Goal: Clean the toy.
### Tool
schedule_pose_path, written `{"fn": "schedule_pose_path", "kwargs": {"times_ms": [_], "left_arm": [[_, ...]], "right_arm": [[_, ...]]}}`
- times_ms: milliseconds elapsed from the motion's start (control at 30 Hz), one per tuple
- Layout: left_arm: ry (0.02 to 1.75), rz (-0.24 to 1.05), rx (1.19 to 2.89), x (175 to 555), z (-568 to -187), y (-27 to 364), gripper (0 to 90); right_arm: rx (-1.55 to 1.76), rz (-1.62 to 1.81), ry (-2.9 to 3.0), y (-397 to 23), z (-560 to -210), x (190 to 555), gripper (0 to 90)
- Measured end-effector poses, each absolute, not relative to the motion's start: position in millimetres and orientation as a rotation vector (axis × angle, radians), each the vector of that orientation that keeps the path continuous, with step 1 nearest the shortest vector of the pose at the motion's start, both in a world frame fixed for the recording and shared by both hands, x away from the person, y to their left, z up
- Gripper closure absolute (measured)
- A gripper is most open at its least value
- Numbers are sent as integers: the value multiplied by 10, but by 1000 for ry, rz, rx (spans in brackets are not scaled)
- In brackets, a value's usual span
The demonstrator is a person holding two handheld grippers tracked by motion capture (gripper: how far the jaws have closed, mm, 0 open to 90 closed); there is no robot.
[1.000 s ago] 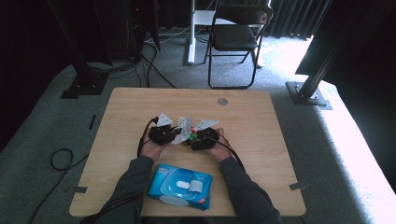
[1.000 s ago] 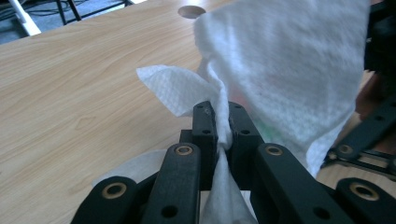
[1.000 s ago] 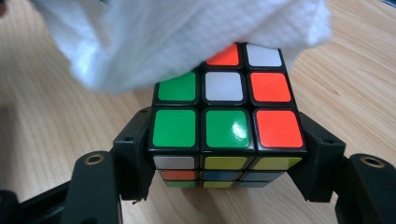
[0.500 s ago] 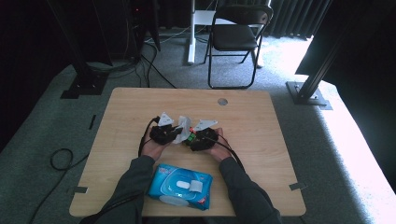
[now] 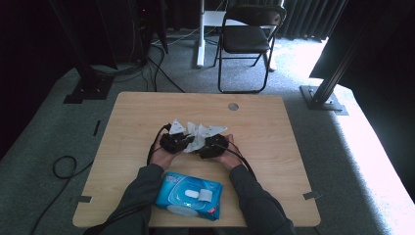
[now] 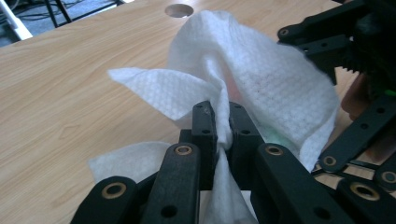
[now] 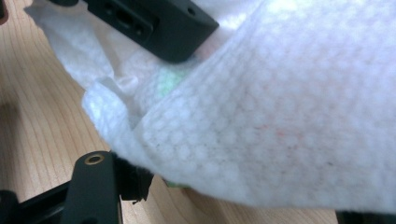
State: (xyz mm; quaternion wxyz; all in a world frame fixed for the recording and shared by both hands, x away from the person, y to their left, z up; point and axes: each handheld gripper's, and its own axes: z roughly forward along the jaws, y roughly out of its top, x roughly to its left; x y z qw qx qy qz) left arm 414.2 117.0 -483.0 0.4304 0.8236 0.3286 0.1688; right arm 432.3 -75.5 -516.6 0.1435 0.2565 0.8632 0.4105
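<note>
Blue wet-wipe pack (image 5: 189,196) lies flat at the near table edge, between the person's forearms. Just beyond it both hands meet mid-table. Left gripper (image 5: 177,142) has its jaws clamped together on a fold of the white wet wipe (image 6: 261,84); cloth runs through the jaws and balloons up beyond them. Right gripper (image 5: 214,145) sits just beside the left, wipe draped over its jaws (image 7: 289,121), something green under the cloth; cannot tell whether those jaws grip it. The wipe spans both grippers, just above the wooden table (image 5: 274,127). Cable hole (image 5: 233,106) near the far edge. Folding chair (image 5: 247,39) on the carpet behind.
</note>
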Motion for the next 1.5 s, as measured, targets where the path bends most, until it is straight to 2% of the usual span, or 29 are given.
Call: {"fn": "schedule_pose_path", "kwargs": {"times_ms": [800,1233,1500], "left_arm": [[676,338,2126,4112,-4807,976,840],[662,329,2133,4115,-4807,966,839],[707,373,2116,4160,-4817,1012,838]], "right_arm": [[732,1193,2492,-731,-5164,4315,339],[733,1195,2495,-725,-5167,4307,339],[719,1197,2497,-717,-5174,4292,339]]}}
